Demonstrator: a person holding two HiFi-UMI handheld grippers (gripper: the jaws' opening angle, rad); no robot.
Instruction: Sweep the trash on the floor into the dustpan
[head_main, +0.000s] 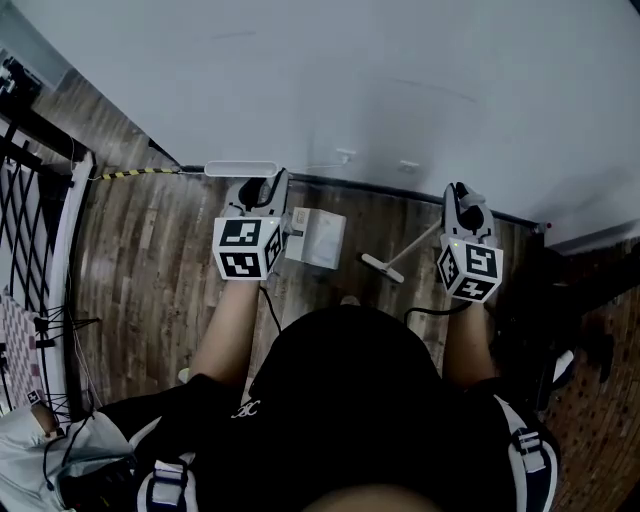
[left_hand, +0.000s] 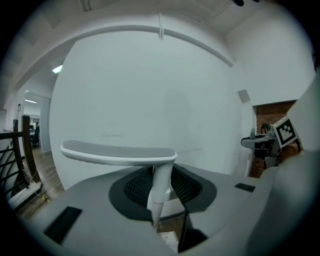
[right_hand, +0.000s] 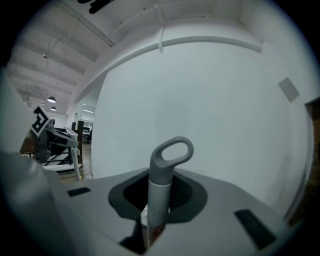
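Observation:
In the head view my left gripper (head_main: 262, 190) is shut on the thin white stem of the dustpan handle, whose flat T-shaped top bar (head_main: 240, 169) sticks out above the jaws. The same bar (left_hand: 119, 151) fills the left gripper view, above the left gripper (left_hand: 159, 200). A white boxy dustpan body (head_main: 316, 237) rests on the wood floor just right of that gripper. My right gripper (head_main: 466, 205) is shut on the broom handle, its grey loop end (right_hand: 170, 154) rising from the right gripper (right_hand: 159, 202). The shaft slants down-left to a small white broom head (head_main: 383, 267). A small pale scrap (head_main: 348, 299) lies near me.
A white wall (head_main: 400, 80) with a dark baseboard runs close ahead. A black metal grid railing (head_main: 30, 230) stands at the left, with yellow-black tape (head_main: 135, 173) at the wall's foot. Dark gear (head_main: 560, 300) sits on the floor at the right.

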